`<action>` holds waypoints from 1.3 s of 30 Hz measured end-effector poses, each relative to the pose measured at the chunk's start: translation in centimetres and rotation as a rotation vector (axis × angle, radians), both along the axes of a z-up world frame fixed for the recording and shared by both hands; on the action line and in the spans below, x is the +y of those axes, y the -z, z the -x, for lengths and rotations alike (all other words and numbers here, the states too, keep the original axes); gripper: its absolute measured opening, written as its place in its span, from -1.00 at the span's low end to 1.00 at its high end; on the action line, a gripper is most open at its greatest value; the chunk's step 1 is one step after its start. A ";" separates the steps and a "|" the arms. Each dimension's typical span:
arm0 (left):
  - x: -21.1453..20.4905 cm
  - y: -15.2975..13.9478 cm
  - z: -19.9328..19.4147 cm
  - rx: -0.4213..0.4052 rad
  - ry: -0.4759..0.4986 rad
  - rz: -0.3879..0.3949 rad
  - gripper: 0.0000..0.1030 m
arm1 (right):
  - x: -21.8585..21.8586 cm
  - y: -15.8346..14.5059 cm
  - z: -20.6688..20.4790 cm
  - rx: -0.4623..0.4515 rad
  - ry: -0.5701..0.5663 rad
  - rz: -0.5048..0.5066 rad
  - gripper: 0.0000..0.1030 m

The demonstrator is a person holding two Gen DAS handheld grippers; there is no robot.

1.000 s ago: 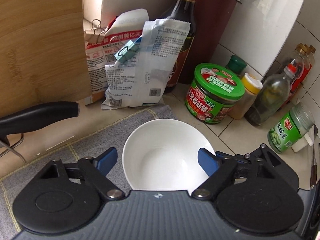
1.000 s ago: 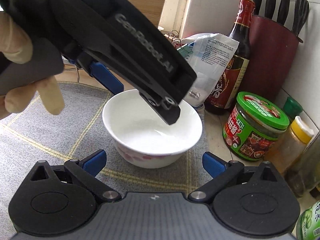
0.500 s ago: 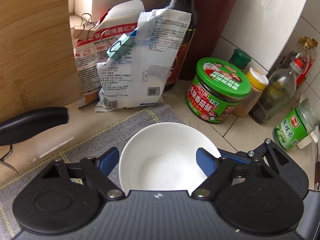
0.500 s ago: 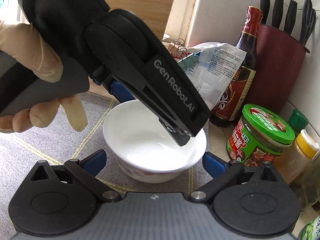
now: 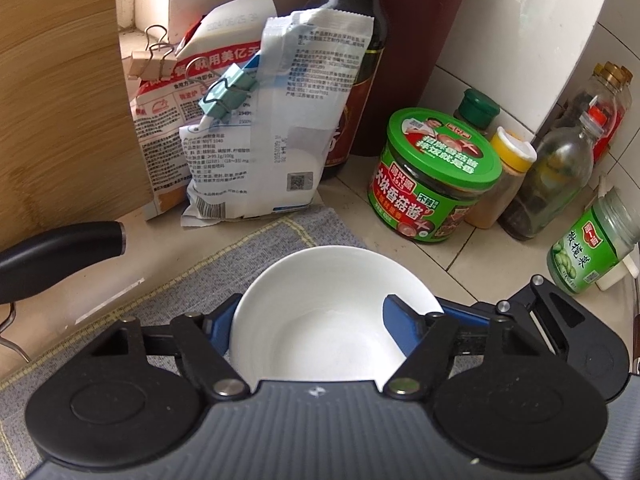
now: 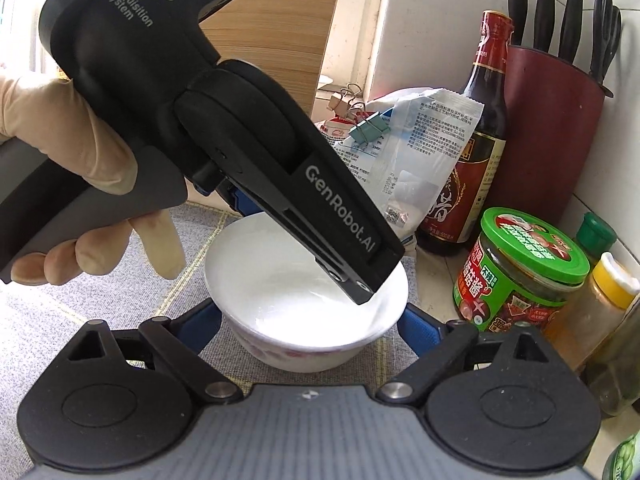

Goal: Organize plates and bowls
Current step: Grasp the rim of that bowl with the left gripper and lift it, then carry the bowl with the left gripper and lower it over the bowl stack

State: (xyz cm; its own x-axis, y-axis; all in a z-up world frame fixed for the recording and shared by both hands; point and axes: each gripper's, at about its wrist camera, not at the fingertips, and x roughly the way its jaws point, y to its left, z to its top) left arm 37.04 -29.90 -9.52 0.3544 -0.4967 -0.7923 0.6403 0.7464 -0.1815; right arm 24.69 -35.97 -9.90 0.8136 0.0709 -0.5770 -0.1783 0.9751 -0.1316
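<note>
A white bowl [image 5: 328,312] with a pink flower pattern outside [image 6: 308,312] sits on a grey mat [image 5: 260,252]. My left gripper [image 5: 308,324] is open and reaches down over it. Its left blue finger [image 5: 218,320] is outside the left rim and its right blue finger [image 5: 400,328] is inside the bowl. In the right wrist view the left gripper's black body [image 6: 248,152] covers the bowl's far side. My right gripper [image 6: 308,328] is open, with a blue finger on either side of the bowl's near part.
A green-lidded jar [image 5: 432,176], a soy sauce bottle [image 5: 360,40], clipped bags [image 5: 256,120], spice bottles [image 5: 560,184] and a red knife block [image 6: 552,128] crowd the back and right. A wooden board [image 5: 60,100] stands at the left. A black pan handle [image 5: 56,252] sticks in from the left.
Both grippers have moved closer to the bowl. The left gripper has come down so one finger is inside the rim. The right gripper's fingers now flank the bowl.
</note>
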 end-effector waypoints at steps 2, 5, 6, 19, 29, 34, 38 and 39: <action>-0.1 0.0 0.1 -0.003 0.004 -0.007 0.43 | 0.1 0.0 0.1 0.001 0.002 -0.002 0.88; -0.1 -0.1 0.2 -0.007 0.009 -0.016 0.43 | 0.1 0.0 0.0 0.002 0.002 -0.002 0.87; -0.1 -0.2 0.3 -0.009 0.010 -0.020 0.42 | 0.1 0.0 0.1 0.003 0.000 -0.002 0.87; 2.3 -2.3 3.0 -0.008 0.021 -0.014 0.39 | 1.3 -1.5 1.6 0.033 -0.039 0.013 0.87; 5.7 -4.4 6.8 -0.016 -0.007 -0.032 0.39 | 3.4 -3.9 4.5 0.073 -0.103 -0.034 0.87; 8.0 -5.2 8.6 -0.005 -0.045 -0.044 0.40 | 5.3 -5.3 6.3 0.072 -0.168 -0.008 0.87; 10.0 -5.9 9.7 0.007 -0.083 -0.041 0.40 | 6.8 -6.2 7.5 0.068 -0.220 0.006 0.87; 10.6 -6.1 10.0 0.009 -0.096 -0.036 0.40 | 7.2 -6.3 7.8 0.067 -0.232 0.010 0.87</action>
